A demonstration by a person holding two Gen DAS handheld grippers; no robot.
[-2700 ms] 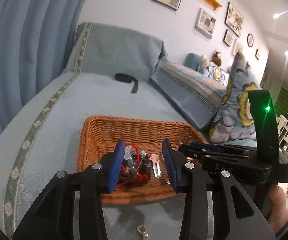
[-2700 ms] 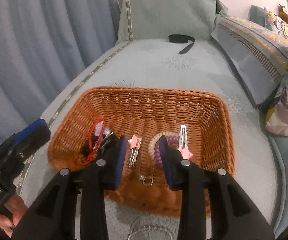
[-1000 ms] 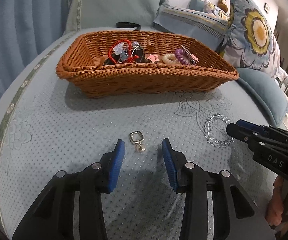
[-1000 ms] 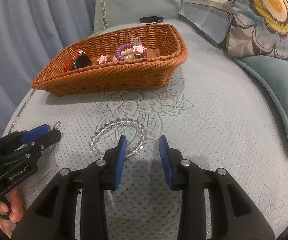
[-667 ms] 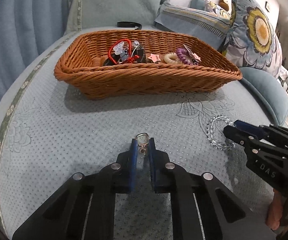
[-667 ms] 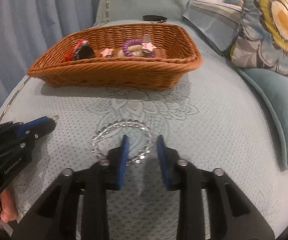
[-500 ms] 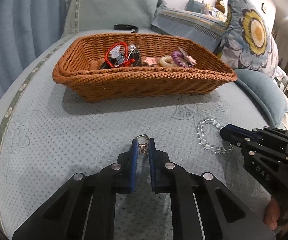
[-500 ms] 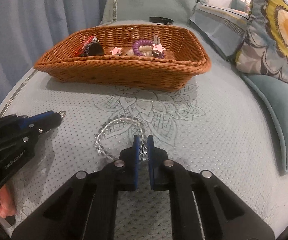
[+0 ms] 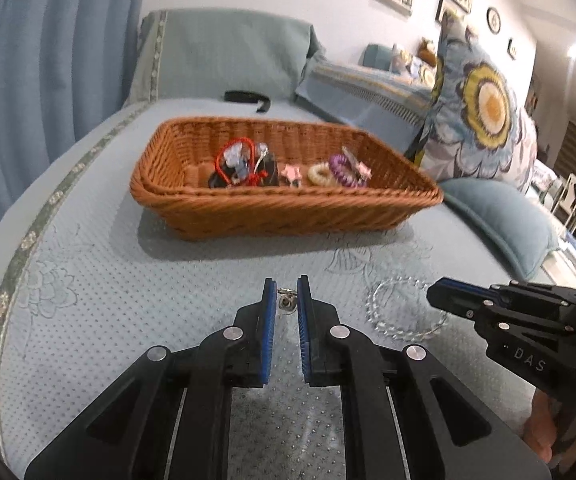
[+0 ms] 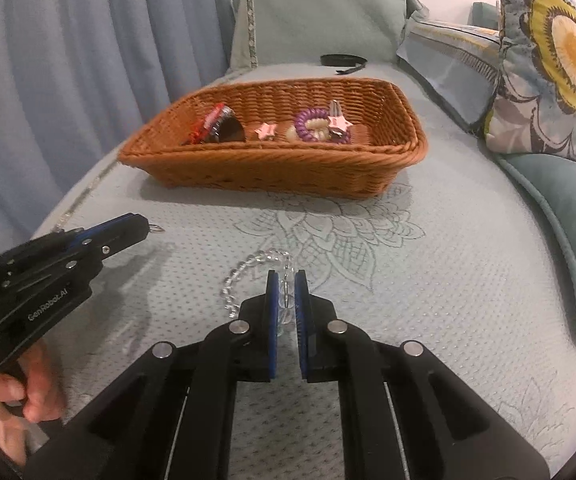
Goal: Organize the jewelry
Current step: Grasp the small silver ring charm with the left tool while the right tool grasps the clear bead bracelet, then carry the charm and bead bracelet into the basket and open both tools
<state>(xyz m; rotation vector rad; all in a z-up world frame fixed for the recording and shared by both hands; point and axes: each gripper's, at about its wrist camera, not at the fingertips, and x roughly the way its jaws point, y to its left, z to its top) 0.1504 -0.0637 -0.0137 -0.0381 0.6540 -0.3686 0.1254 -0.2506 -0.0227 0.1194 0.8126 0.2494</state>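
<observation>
Blue bedspread (image 9: pixel 88 280); left tool (image 9: pixel 287 300) nipping small pendant (image 9: pixel 287 302), right tool (image 10: pixel 287 292) pinching clear bead bracelet (image 10: pixel 244 270).

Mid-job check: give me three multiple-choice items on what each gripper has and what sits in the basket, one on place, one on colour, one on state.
1. Where is the clear beaded bracelet?
A. in the basket
B. on the bedspread, at the right gripper
C. on the floral pillow

2. What colour is the coiled hair tie in the brown wicker basket?
A. purple
B. green
C. black

3. What is the left gripper doing?
A. wide open, empty
B. out of view
C. shut on the small silver pendant

Answers: B, beads sit between the right pads; A, the coil is purple; C, the pendant sits between the closed pads.
</observation>
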